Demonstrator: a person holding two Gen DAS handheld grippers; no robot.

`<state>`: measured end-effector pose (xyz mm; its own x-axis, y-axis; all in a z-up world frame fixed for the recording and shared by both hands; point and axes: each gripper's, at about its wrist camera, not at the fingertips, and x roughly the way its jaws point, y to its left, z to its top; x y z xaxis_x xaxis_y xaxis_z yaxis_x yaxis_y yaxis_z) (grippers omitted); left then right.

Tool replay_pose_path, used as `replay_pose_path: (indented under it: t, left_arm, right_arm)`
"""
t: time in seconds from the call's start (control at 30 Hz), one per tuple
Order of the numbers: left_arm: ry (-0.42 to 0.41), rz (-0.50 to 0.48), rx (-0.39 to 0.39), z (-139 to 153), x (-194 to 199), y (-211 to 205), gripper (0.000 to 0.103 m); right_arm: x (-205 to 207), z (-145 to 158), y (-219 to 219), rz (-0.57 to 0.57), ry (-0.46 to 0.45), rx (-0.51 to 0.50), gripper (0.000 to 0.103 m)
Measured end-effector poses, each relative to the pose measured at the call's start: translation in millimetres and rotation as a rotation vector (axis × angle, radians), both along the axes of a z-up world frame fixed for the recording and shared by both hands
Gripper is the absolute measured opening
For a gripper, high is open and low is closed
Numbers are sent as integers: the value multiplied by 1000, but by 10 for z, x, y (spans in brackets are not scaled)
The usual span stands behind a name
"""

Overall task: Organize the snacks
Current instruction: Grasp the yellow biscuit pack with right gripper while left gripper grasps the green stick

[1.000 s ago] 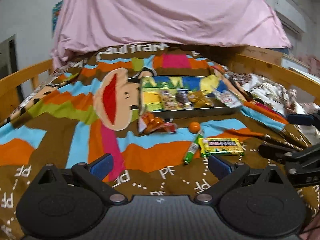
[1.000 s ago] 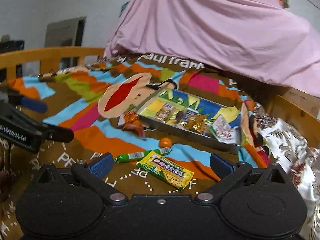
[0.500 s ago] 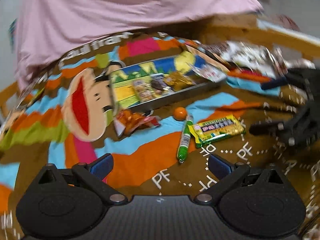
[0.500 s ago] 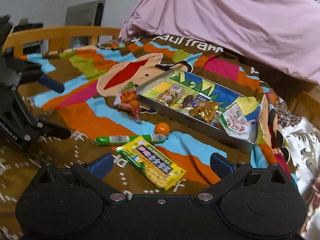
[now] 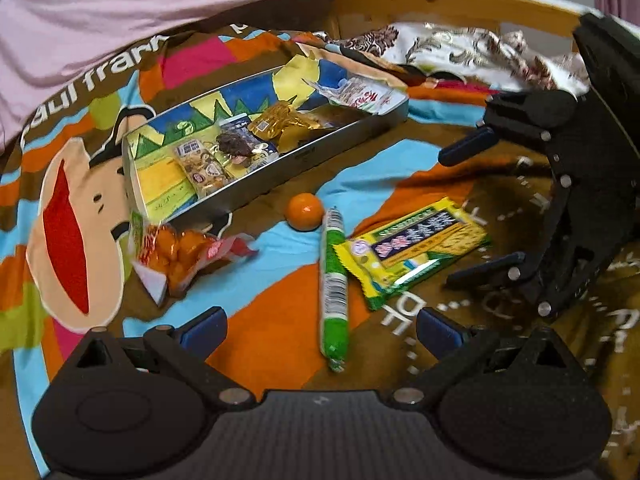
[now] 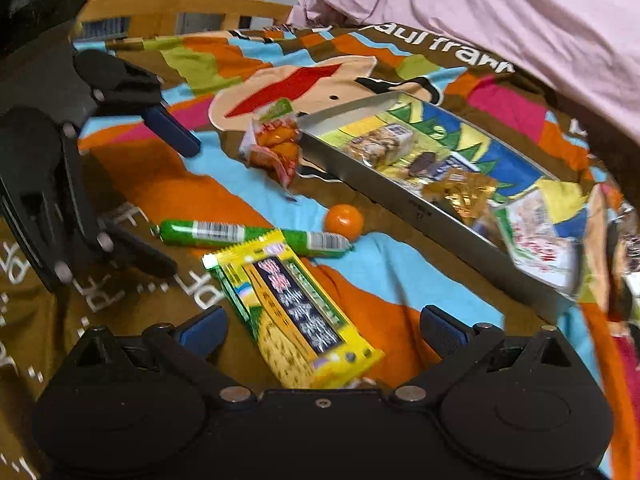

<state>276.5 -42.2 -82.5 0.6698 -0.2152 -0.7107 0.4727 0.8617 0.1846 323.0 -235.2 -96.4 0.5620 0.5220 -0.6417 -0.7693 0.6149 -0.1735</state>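
A metal tray (image 5: 304,156) (image 6: 400,196) with several wrapped snacks lies on the colourful blanket. In front of it lie a green sausage stick (image 5: 334,280) (image 6: 248,236), a yellow snack packet (image 5: 412,248) (image 6: 296,312), a small orange ball (image 5: 305,211) (image 6: 344,221) and an orange snack bag (image 5: 180,252) (image 6: 276,148). My left gripper (image 5: 322,326) (image 6: 152,200) is open, with the near end of the sausage stick between its fingers. My right gripper (image 6: 322,326) (image 5: 476,212) is open, low over the yellow packet.
A pink sheet (image 5: 120,20) (image 6: 500,12) covers the far side of the bed. A wooden bed rail (image 5: 440,8) (image 6: 180,4) runs around it. A patterned white cloth (image 5: 460,52) lies beyond the tray's right end.
Both grippers have dropped lower and moved in toward the snacks. The sausage stick and yellow packet now lie closer to the fingers. Both stay open.
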Motion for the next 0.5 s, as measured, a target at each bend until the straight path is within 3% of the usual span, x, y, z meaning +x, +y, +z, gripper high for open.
replay_pose_path:
  t: [0.3, 0.5]
  left_arm:
    - [43, -92, 6, -118, 207, -24, 103]
    - [45, -56, -34, -99, 284, -3, 102]
  right_arm:
    - [136, -47, -48, 46, 110, 38, 78]
    - [117, 23, -138, -96, 170, 32, 69]
